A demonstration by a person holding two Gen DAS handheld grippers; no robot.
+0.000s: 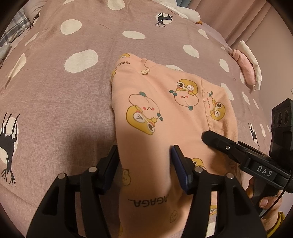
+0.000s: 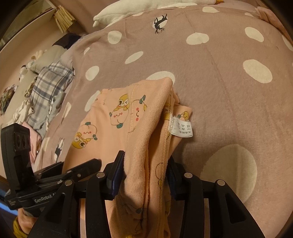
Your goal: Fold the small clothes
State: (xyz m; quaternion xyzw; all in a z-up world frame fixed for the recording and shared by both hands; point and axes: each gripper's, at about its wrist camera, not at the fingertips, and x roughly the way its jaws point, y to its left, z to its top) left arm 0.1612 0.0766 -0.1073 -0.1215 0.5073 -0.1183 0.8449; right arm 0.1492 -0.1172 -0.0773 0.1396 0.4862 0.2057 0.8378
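Note:
A small peach garment [image 1: 164,102] printed with yellow cartoon birds lies folded on the pink spotted bedspread [image 1: 55,91]. My left gripper [image 1: 144,161] is shut on the garment's near edge, with cloth bunched between its fingers. My right gripper [image 2: 146,172] is shut on the garment's [image 2: 146,128] thick folded edge, beside a white care label [image 2: 182,129]. The right gripper also shows at the right of the left wrist view [image 1: 207,136], its tips on the cloth. The left gripper's body shows at the lower left of the right wrist view [image 2: 55,175].
A pink and white folded cloth [image 1: 247,67] lies at the bed's far right edge. A white plush duck [image 1: 192,16] sits at the far end. A plaid cloth [image 2: 49,84] and other items are piled at the bed's left side.

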